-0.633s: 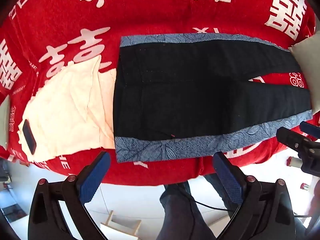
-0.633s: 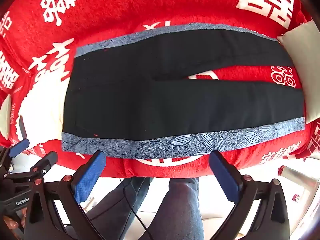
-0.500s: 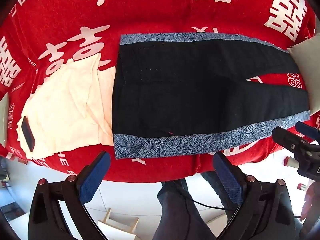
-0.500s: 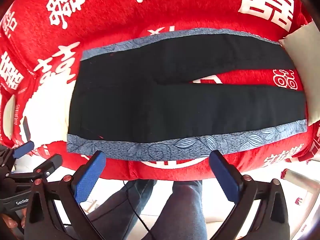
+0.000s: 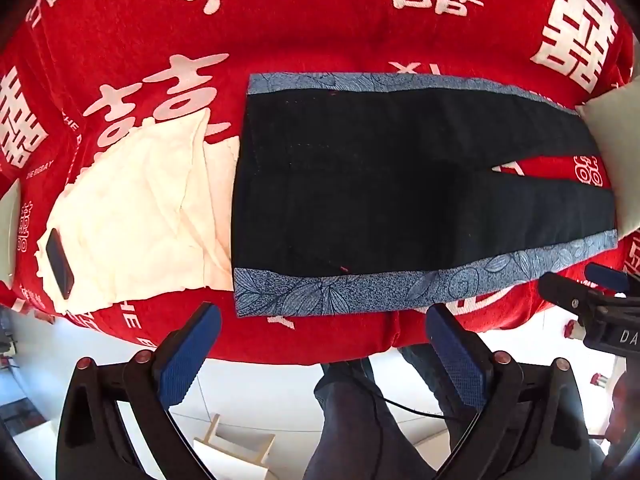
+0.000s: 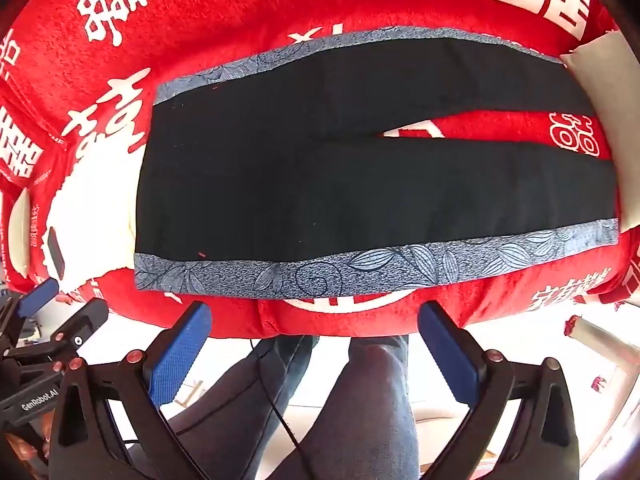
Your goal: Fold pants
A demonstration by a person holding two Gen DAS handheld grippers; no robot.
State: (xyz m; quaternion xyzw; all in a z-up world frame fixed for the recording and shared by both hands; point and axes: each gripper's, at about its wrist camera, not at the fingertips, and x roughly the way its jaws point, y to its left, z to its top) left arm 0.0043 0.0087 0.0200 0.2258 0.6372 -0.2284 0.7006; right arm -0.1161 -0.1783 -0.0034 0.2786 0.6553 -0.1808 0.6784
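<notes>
Ahead, pants (image 5: 400, 192) flat, beyond spread fingers (image 5: 188, 356)

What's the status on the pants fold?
Left tongs and right tongs open, empty. Black pants with blue floral side stripes flat, unfolded. Cream cloth under waistband.

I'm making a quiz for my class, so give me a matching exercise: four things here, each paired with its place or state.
1. pants
2. cream cloth
3. phone
4. left claw

A. lying on the cream cloth
B. open, holding nothing
C. spread flat, legs parted
D. beside the pants' waist

Pairs: 1-C, 2-D, 3-A, 4-B
</notes>
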